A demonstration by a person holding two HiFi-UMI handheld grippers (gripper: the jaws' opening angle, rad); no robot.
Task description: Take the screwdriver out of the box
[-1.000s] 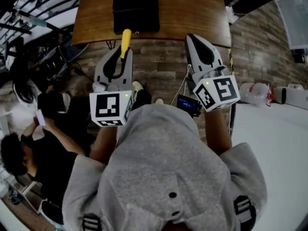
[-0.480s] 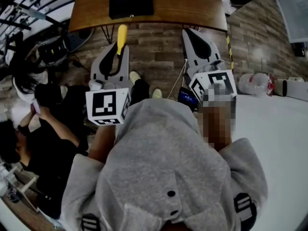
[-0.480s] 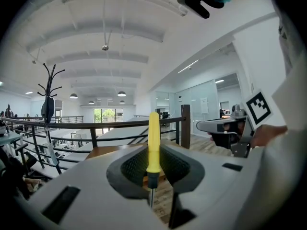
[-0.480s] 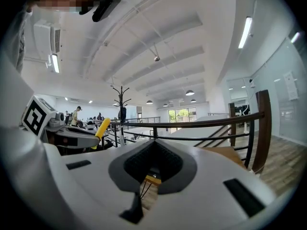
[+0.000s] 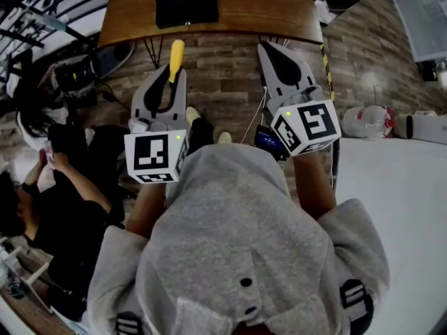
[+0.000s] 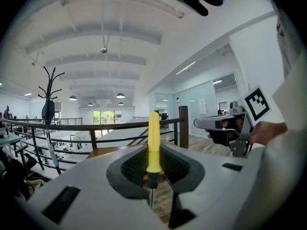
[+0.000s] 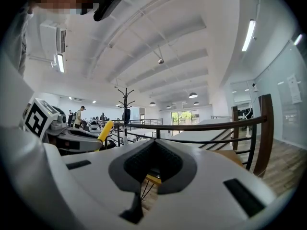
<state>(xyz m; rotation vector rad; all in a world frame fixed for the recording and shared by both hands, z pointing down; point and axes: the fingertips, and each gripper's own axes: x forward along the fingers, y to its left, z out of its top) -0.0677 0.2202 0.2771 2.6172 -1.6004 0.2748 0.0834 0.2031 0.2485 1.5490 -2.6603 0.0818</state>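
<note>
A screwdriver [image 5: 177,56] with a yellow handle is held in my left gripper [image 5: 170,70], which is shut on it. The handle sticks out past the jaw tips towards the table. In the left gripper view the screwdriver [image 6: 153,143] stands upright in the gripper's [image 6: 152,152] hollow, its thin shaft running down into the closed seam. The black box [image 5: 186,2] lies on the wooden table [image 5: 272,12], ahead of both grippers and apart from them. My right gripper [image 5: 269,47] is shut with nothing in it; the hollow of the right gripper [image 7: 153,143] is bare.
A person in dark clothes [image 5: 66,194] sits at the left, beside dark gear. White bags [image 5: 370,121] lie on the floor at right. A small lit device [image 5: 269,142] hangs below the right gripper. A railing [image 7: 206,126] and a coat stand [image 6: 48,109] show ahead.
The table and box have slid towards the top of the head view and the grippers sit a little farther back from them. The left gripper keeps its hold on the screwdriver.
</note>
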